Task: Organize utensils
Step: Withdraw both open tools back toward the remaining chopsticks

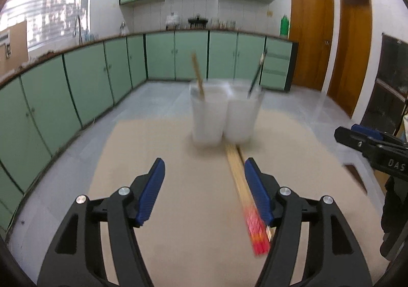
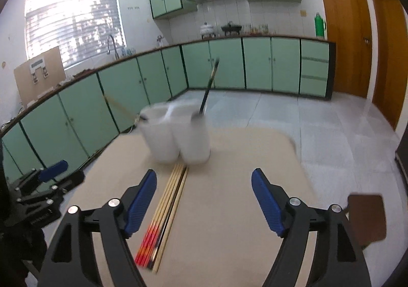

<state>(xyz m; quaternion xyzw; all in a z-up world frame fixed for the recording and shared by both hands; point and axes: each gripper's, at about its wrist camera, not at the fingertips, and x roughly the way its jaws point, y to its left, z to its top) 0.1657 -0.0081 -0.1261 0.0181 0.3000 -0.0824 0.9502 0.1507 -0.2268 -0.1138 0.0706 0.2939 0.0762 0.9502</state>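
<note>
Two translucent white cups stand side by side on a beige table (image 1: pixel 153 210). The left cup (image 1: pixel 207 116) holds a wooden chopstick (image 1: pixel 198 76); the right cup (image 1: pixel 242 118) holds a dark utensil (image 1: pixel 257 75). A bundle of wooden chopsticks with red ends (image 1: pixel 244 195) lies on the table in front of the cups, also in the right wrist view (image 2: pixel 168 208). My left gripper (image 1: pixel 204 177) is open and empty above the table, the bundle beside its right finger. My right gripper (image 2: pixel 204 192) is open and empty, the bundle beside its left finger.
The cups show in the right wrist view (image 2: pixel 178 134) with the dark utensil (image 2: pixel 209 85). A brown flat object (image 2: pixel 367 215) sits at the table's right edge. Green cabinets (image 1: pixel 76 88) line the far walls, wooden doors (image 1: pixel 311 39) at right.
</note>
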